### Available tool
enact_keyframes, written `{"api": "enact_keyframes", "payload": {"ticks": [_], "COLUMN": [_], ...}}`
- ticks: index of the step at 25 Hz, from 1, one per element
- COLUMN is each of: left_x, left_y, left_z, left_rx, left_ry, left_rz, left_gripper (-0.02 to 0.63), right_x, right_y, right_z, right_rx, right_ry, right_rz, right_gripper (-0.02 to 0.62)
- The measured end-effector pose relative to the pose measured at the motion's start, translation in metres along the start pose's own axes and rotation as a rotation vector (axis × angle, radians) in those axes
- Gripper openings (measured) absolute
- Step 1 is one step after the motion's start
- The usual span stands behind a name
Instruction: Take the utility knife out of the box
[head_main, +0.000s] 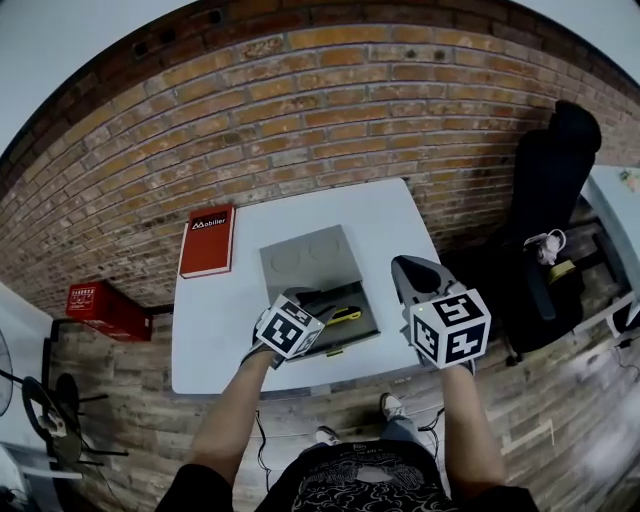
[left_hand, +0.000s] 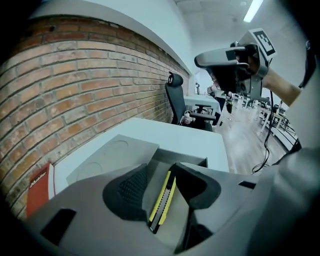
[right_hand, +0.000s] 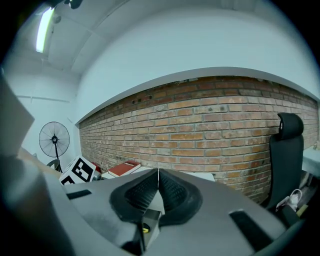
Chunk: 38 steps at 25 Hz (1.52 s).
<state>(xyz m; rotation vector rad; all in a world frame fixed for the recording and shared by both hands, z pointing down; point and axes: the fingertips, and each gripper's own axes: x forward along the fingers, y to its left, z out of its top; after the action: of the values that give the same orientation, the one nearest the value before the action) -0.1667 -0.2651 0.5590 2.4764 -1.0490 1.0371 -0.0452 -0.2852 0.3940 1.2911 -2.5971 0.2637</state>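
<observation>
The utility knife looks small and light, so lifting it should be easy. It is probably hard and stiff and will not bend. Its sides look smooth, so it could slip if it is only pinched a little. There may be a sharp blade in one end, but I cannot tell if any blade is sticking out. The best place to grab it is probably the middle of its long body, with one finger on each long side. It lies flat and low, so the fingers would have to reach right down beside it.

The knife is long and thin. It is bright yellow with a black strip down its length. The end nearest the fingers is dark.

It lies on the floor of the open grey box, which sits on the white worktop. The left gripper has its fingers spread wide. The knife is right between them and just below, and the fingers are not touching it. One box wall is just past the fingertips.

The right gripper has its fingers pressed together with nothing between them. It is up in the air, off to the side of the box. The knife is well away from it, below and to its left.
</observation>
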Motion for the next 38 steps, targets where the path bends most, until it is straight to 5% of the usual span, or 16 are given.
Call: {"api": "enact_keyframes", "payload": {"ticks": [13,29,32,38], "left_x": [0.048,0.067,0.067,0.067], "left_y": [-0.022,-0.026,-0.029,-0.031], "left_z": [-0.043,-0.062,-0.063,-0.062], "left_rx": [0.116,0.151,0.184,0.175], "left_ry": [0.197,0.313,0.335,0.35], "left_rz": [-0.134,-0.204,-0.216,-0.228], "left_gripper": [0.196,0.195,0.139,0.129], "right_x": [-0.018,-0.02,-0.019,-0.017], "right_y": [-0.021,-0.032,-0.032,-0.031], "right_z": [-0.019,-0.031,-0.032,-0.033], "right_rx": [0.02,0.041,0.037,0.022], "right_ry": [0.035,0.064,0.068,0.078], "right_rz": [-0.081,-0.111,-0.105,-0.097], "right_gripper": [0.021,0.021,0.021,0.021]}}
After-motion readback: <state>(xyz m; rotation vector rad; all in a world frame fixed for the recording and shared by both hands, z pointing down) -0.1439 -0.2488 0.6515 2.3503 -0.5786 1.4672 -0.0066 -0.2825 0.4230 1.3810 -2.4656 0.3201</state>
